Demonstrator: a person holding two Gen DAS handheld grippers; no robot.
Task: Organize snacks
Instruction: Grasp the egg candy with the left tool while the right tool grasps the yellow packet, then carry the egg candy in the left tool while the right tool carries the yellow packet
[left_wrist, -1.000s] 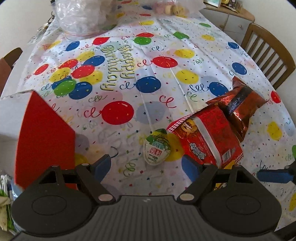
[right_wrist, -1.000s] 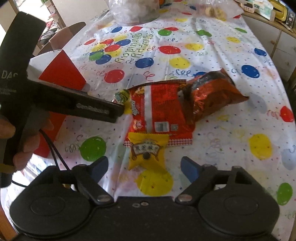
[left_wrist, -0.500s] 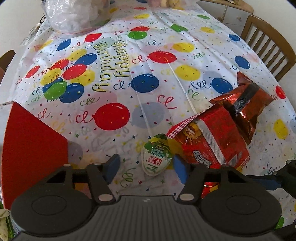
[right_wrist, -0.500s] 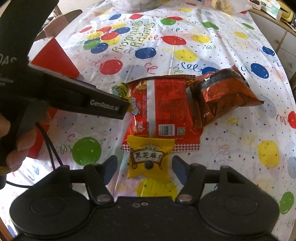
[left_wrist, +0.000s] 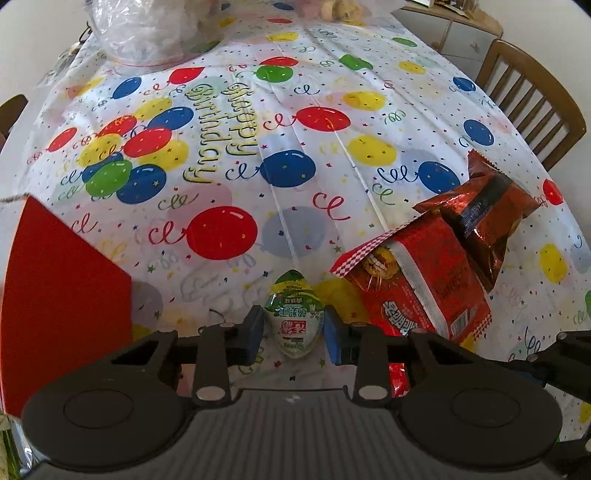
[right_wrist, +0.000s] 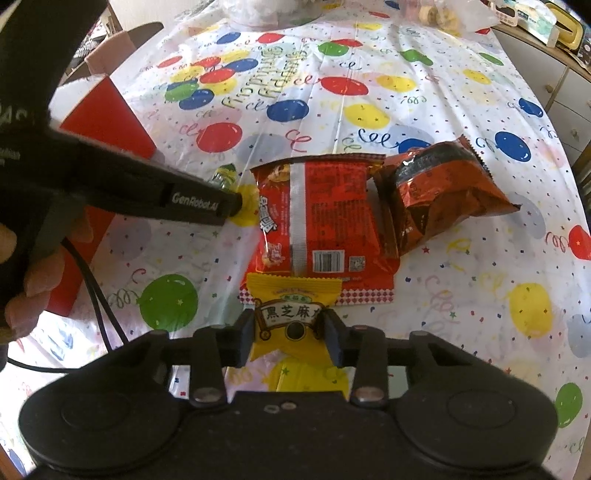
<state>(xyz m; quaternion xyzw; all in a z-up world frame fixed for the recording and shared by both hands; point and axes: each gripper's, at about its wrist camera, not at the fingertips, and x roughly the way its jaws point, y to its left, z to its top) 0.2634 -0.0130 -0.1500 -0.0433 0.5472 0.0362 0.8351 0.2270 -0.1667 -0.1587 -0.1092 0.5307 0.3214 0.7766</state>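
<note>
Both grippers are black with blue finger pads (left_wrist: 254, 334); the left gripper (right_wrist: 236, 201) reads "GenRobot.AI" (a black cable (right_wrist: 98, 306) trails).

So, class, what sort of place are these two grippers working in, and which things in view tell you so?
Most likely a home dining room set for a party. A Happy Birthday balloon tablecloth covers the table, a wooden dining chair stands at its edge, and a sideboard with drawers sits against the wall behind.

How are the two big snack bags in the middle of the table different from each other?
The red bag lies flat, its barcode and silver seam facing up; the dark brown bag is puffed and crinkled. The red bag has a checkered edge, while the brown bag has a black band. Both are shiny, sealed, and touch side by side.
</note>
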